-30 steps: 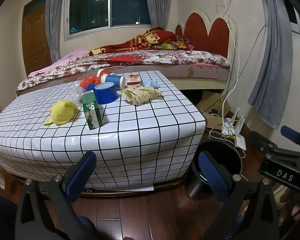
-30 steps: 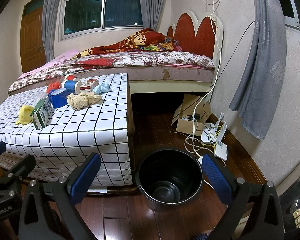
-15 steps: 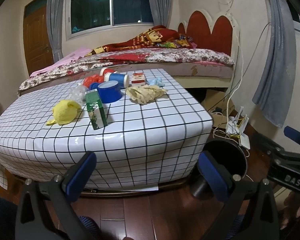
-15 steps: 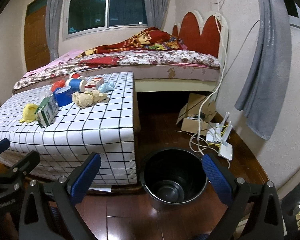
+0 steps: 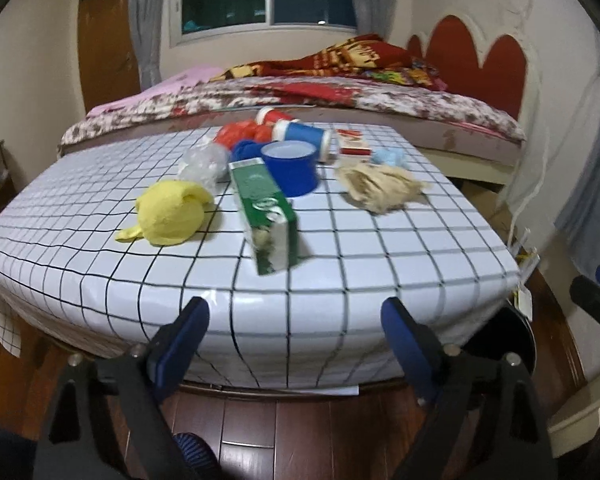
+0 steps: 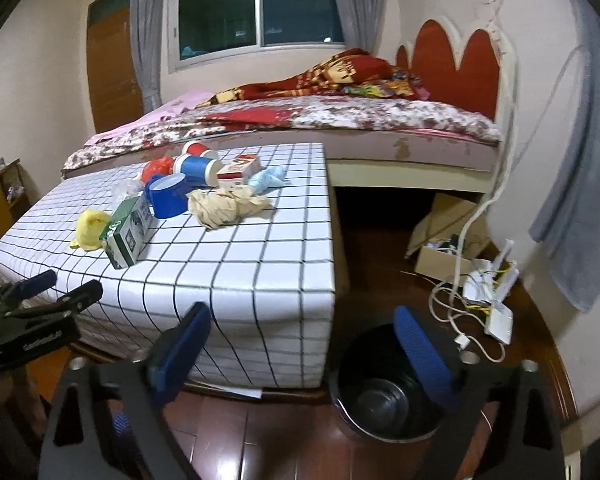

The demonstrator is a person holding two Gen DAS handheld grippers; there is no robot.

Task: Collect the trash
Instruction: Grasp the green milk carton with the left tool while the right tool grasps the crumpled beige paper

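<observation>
Table (image 5: 400,248), grid cloth, trash clustered mid-top. Left to right: yellow wad (image 5: 170,214), clear plastic wad (image 5: 204,162), green carton (image 5: 266,210) lying on its side, blue cup (image 5: 292,168) upright with nothing visible inside, tan paper wad (image 5: 378,190). Behind these: red wad (image 5: 242,134), two cups on their sides, one red (image 5: 270,114) and one blue (image 5: 302,136), a red-white box (image 5: 353,146), a light-blue wad (image 5: 390,157).

Count: cups 3, wads 5, carton 1, box 1.

Bucket (image 6: 384,396), black, on floor at table's right corner; inside looks bare.

Left gripper (image 5: 294,330): fingers spread, holding nothing, before the table's near edge. Right gripper (image 6: 302,342): spread, holding nothing, right finger over the bucket.
</observation>
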